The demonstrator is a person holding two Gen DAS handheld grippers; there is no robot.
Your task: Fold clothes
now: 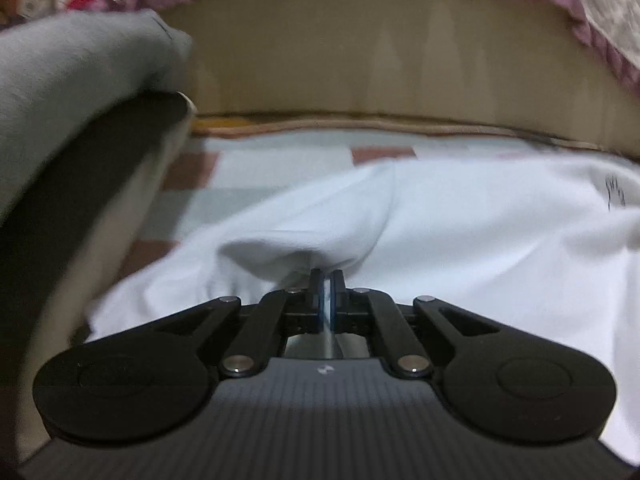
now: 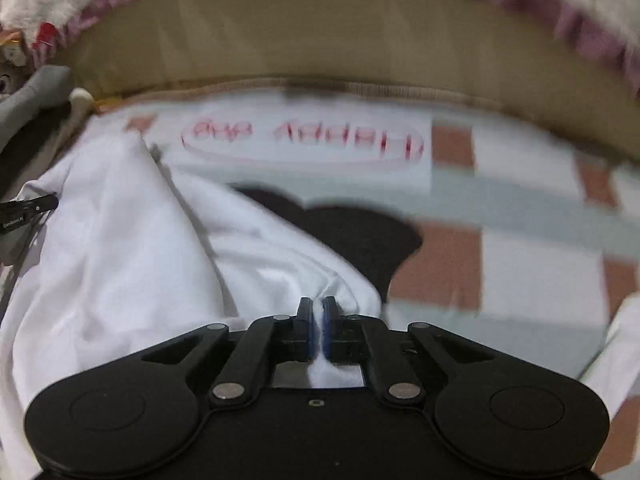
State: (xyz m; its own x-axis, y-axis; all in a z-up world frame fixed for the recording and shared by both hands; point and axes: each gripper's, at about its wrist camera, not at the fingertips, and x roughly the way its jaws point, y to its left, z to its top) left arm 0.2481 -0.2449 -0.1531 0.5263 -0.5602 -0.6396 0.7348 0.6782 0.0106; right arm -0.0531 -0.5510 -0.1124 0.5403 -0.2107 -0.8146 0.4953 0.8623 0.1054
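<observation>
A white garment [image 1: 460, 232] lies spread over a checked bedsheet [image 1: 280, 160]. My left gripper [image 1: 328, 280] is shut on a raised fold of this white cloth, and a strip of fabric shows between its blue pads. In the right wrist view the same white garment [image 2: 120, 240] runs from the left down to the fingers. My right gripper [image 2: 319, 308] is shut on a bunched edge of it. A black patch [image 2: 352, 240] lies just beyond the pinched cloth; whether it is a shadow or cloth is unclear. The other gripper's tip [image 2: 28, 206] shows at the far left edge.
A beige padded headboard [image 1: 380, 52] rises behind the bed, with a frilled purple-edged blanket [image 1: 600, 20] above it. A grey cloth [image 1: 60, 64] drapes over a dark object at the left. The sheet carries red lettering [image 2: 304, 138] and brown squares [image 2: 440, 264]. A soft toy [image 2: 10, 68] sits far left.
</observation>
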